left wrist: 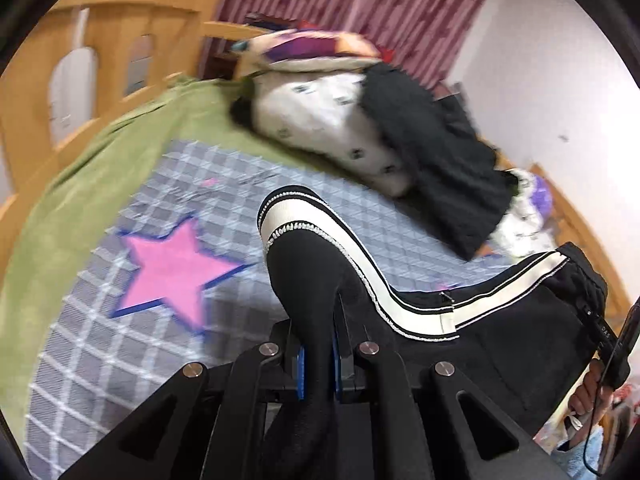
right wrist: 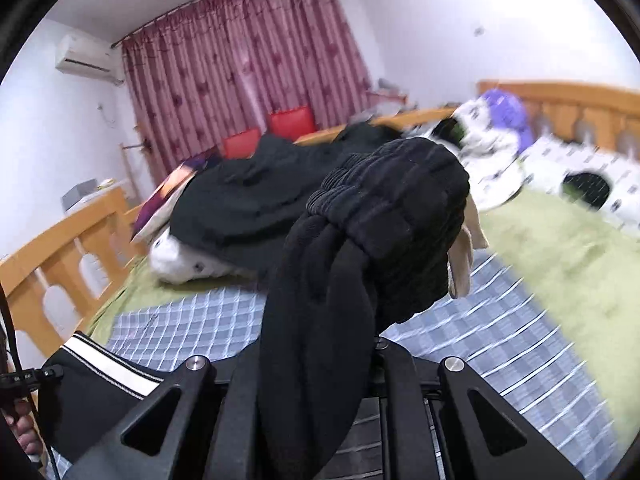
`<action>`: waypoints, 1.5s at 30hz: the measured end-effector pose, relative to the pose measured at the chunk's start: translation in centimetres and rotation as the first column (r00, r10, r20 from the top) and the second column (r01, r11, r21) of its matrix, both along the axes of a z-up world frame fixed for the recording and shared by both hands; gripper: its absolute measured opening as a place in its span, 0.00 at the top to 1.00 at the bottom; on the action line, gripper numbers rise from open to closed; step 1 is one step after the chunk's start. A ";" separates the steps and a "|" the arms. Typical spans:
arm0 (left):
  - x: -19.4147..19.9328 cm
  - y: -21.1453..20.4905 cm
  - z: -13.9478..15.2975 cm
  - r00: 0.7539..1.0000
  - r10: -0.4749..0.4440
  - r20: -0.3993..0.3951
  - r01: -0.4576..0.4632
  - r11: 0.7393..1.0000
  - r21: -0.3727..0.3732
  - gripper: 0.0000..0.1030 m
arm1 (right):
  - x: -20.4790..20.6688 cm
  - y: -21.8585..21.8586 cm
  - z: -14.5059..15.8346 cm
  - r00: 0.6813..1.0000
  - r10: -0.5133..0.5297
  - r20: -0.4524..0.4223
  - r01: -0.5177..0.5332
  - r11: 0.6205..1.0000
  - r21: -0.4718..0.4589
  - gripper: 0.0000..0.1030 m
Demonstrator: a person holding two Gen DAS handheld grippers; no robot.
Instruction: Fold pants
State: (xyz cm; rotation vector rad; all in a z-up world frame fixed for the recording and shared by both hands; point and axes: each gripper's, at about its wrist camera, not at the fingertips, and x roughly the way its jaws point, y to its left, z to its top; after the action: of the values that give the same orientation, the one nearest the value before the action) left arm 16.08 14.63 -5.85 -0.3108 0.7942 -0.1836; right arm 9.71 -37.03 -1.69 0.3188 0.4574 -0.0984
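The black pants (left wrist: pixel 480 332) have a white side stripe and are held up over the bed. My left gripper (left wrist: pixel 318 368) is shut on a fold of the pants near the striped leg, which bulges up in front of the blue pads (left wrist: pixel 300 372). In the right wrist view my right gripper (right wrist: pixel 320 360) is shut on the pants (right wrist: pixel 384 216) at the bunched elastic waistband, which covers the fingers. The striped part of the pants hangs at the lower left there.
A grey-checked blanket (left wrist: pixel 120 320) with a pink star (left wrist: pixel 176 276) lies on a green sheet (left wrist: pixel 80 200). A heap of black clothing (right wrist: pixel 256 200) and white printed bedding (left wrist: pixel 320 128) lies beyond. Wooden bed rails (left wrist: pixel 100 60) ring the bed. Pink curtains (right wrist: pixel 248 60) hang behind.
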 end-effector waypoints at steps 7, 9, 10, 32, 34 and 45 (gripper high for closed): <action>1.1 2.9 -9.5 0.982 0.108 -0.155 -0.091 0.989 0.114 0.90 | 2.9 -0.9 -12.4 0.962 -0.047 -0.271 0.051 0.999 0.006 0.87; 1.6 3.5 -10.7 0.970 0.128 -0.205 -0.111 0.990 0.090 0.89 | 2.8 -2.6 -14.5 0.944 -0.019 -0.330 0.043 0.997 0.066 0.86; 1.6 3.8 -10.9 0.968 0.132 -0.213 -0.120 0.990 0.068 0.89 | 2.7 -3.0 -14.8 0.941 0.000 -0.339 0.033 0.995 0.093 0.86; -1.2 3.0 -7.6 0.984 0.162 -0.071 -0.150 0.977 0.149 0.47 | -3.2 -0.1 -9.7 0.942 0.019 -0.334 -0.083 0.981 -0.177 0.56; -0.7 1.9 -8.8 0.984 0.139 -0.112 -0.117 0.975 0.189 0.47 | -2.1 0.2 -10.9 0.936 0.024 -0.352 -0.092 0.980 -0.179 0.56; -1.6 1.4 -10.7 0.969 0.121 -0.214 -0.088 0.984 0.158 0.40 | -2.6 3.3 -11.5 0.913 0.073 -0.402 -0.166 0.966 -0.200 0.53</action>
State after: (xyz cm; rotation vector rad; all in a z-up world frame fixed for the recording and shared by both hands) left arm 14.51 16.04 -16.59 -0.2351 1.0061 0.0103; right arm 7.14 -33.73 -13.16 0.0373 0.8564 -0.0940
